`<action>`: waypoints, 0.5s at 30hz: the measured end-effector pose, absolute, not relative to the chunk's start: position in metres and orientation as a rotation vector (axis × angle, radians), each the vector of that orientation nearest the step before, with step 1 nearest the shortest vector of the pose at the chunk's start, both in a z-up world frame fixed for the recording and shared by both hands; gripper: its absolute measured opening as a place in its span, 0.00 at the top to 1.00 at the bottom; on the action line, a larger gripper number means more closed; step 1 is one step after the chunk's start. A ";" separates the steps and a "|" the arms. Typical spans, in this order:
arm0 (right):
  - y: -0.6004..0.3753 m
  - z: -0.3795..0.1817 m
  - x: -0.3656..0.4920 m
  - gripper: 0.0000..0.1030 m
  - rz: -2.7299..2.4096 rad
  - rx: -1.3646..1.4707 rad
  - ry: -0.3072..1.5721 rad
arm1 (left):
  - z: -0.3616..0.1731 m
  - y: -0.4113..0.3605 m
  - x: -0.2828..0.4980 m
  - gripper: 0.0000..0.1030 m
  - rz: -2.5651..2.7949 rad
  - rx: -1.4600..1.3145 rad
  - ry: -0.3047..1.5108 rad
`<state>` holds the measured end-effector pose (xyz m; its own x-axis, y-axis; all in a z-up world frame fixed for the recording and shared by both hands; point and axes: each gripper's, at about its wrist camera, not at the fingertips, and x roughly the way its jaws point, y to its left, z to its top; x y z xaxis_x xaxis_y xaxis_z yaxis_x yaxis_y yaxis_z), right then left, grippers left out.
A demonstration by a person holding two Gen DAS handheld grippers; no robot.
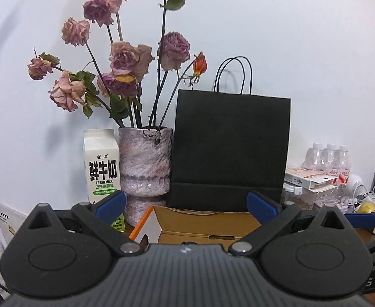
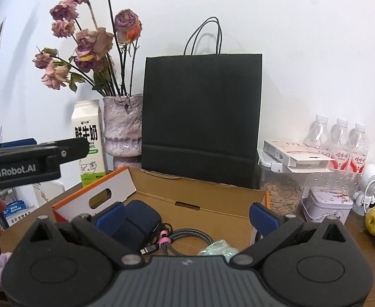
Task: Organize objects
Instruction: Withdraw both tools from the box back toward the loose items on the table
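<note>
Presently both the left gripper [image 1: 186, 202] and right gripper [image 2: 186, 216] stand with jaws spread wide, holding nothing. The cardboard box [image 2: 213, 192] lies between and just beyond the right jaws, containing a navy pouch [image 2: 139, 221], braided cable [image 2: 187, 235] and crinkled wrapper [image 2: 218, 247]. Recommended: descend vertically, clear of the box walls, and straddle one item only.

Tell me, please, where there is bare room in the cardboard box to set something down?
The cardboard box has bare floor along its back wall, right of the navy pouch. Its front is crowded with the braided cable and green wrapper.
</note>
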<state>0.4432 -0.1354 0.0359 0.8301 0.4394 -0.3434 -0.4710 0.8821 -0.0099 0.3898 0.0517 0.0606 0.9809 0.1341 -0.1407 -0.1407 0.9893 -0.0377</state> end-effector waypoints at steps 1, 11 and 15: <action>-0.137 0.037 0.440 0.00 0.484 -0.095 0.338 | 0.061 0.052 0.386 0.00 0.137 -0.047 0.136; -0.156 0.040 0.407 0.00 0.486 -0.089 0.328 | 0.063 0.051 0.355 0.00 0.126 -0.046 0.132; -0.164 0.042 0.395 0.00 0.483 -0.086 0.324 | 0.064 0.050 0.343 0.00 0.125 -0.043 0.135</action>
<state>0.3947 -0.1636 0.0417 0.8357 0.4418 -0.3261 -0.4688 0.8833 -0.0047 0.3432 0.0501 0.0639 0.9831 0.1210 -0.1372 -0.1269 0.9913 -0.0348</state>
